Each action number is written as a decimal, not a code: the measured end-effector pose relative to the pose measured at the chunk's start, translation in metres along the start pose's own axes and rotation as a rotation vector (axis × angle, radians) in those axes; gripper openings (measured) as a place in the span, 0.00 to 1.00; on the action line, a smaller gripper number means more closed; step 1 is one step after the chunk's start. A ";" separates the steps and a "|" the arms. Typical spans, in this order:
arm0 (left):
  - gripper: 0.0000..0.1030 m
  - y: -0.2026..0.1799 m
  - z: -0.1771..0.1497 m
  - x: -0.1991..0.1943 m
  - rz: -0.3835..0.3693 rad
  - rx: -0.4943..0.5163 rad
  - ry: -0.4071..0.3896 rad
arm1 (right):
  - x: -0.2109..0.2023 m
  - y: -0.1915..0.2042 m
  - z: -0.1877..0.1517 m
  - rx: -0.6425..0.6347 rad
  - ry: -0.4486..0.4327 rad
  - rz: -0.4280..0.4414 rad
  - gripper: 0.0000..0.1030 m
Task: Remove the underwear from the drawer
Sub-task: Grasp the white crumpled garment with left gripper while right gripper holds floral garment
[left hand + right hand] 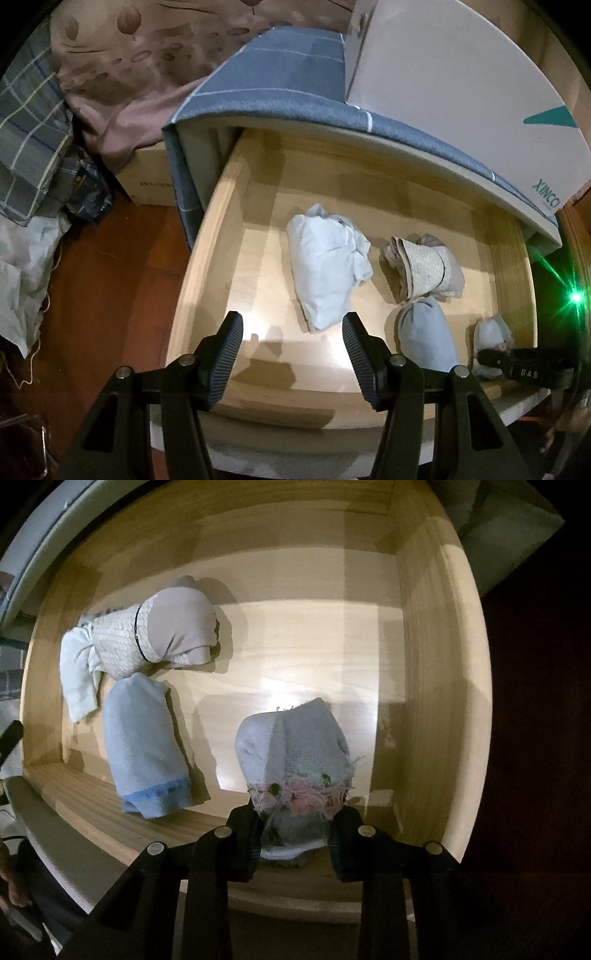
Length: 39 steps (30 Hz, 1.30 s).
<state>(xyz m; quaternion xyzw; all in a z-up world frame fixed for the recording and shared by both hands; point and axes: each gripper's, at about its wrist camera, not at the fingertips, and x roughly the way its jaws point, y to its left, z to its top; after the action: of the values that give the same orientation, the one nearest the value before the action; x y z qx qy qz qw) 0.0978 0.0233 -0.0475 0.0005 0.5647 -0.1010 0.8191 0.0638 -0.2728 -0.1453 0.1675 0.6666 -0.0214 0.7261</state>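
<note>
Room: dim bedroom, lit mainly at the drawer; a mattress in grey checked sheet (280, 74) overhangs the far side beyond the left fingers; a white carton (461, 74) rests on it; brown bedding (122, 66) and a cardboard box (147, 181) lie off to the left, over a dark red floor (110, 288).
Surface: pale wooden drawer (229, 206), pulled open, smooth and glossy inside; judged to offer little friction to cloth.
Largest bundle: white folded cloth (328, 266), just ahead of the left fingers.
Patterned roll: beige and cream roll (159, 638), far left of the right fingers.
Blue roll: pale blue roll with darker hem (144, 742), near left of the right fingers.
Task's thing: small rolled underwear (295, 749), pale blue with a frayed pink edge, on the drawer floor near its front wall.
Handling: judged light, soft, compressible, liable to unroll; best taken across the roll's near end.
Right gripper (295, 834): fingers pinching the underwear's near end.
Left gripper (291, 354): fingers spread, nothing between.
</note>
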 end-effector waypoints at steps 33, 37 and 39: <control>0.56 -0.034 0.059 0.117 0.030 0.028 0.343 | -0.016 -0.040 0.016 0.032 0.019 0.101 0.27; 0.56 -0.033 0.059 0.125 0.021 0.026 0.376 | -0.015 -0.038 0.017 0.032 0.021 0.102 0.27; 0.56 -0.032 0.059 0.126 0.028 0.028 0.374 | -0.015 -0.039 0.017 0.033 0.022 0.102 0.27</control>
<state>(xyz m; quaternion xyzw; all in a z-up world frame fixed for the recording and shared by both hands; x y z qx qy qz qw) 0.1906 -0.0357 -0.1391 0.0382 0.7057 -0.0956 0.7010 0.0685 -0.3169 -0.1381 0.2135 0.6646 0.0065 0.7161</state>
